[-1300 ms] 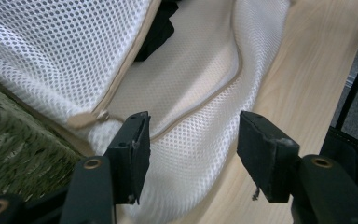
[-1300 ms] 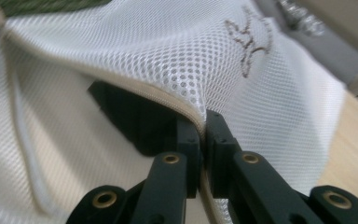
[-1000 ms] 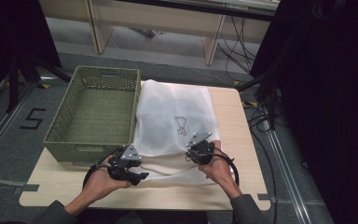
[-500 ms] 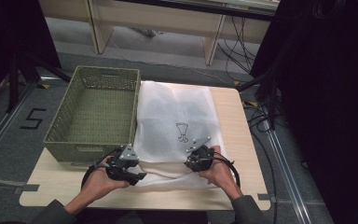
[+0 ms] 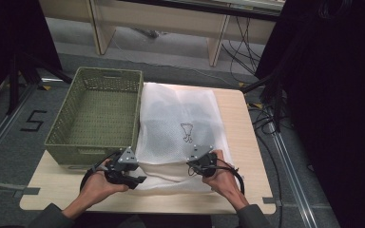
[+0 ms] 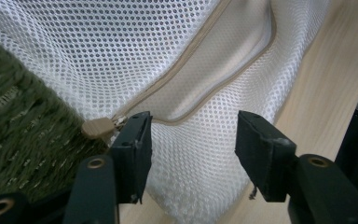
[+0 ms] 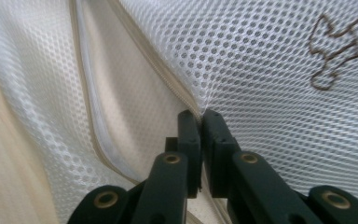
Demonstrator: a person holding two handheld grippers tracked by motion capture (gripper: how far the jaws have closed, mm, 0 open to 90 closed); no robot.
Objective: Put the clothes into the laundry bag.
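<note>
A white mesh laundry bag (image 5: 178, 128) lies flat across the middle of the wooden table (image 5: 247, 142), running from the far edge to the near edge, its left side touching a green perforated basket (image 5: 95, 116) that stands on the table's left half. The bag's beige zipper (image 6: 200, 88) stands partly undone along the near edge, showing pale fabric inside; a small dark outline mark (image 5: 187, 132) sits on the mesh near the bag's centre. The basket holds nothing that can be seen.

At the bag's near right corner the right gripper (image 7: 200, 122) has its jaws pressed together on the upper mesh edge by the zipper, having just closed there. At the near left corner the left gripper (image 6: 193, 140) keeps its jaws spread over the mesh, the zipper pull (image 6: 97, 127) just beside its left jaw, pads apparently clear of the fabric. A person's hands hold both tools from the near edge.
</note>
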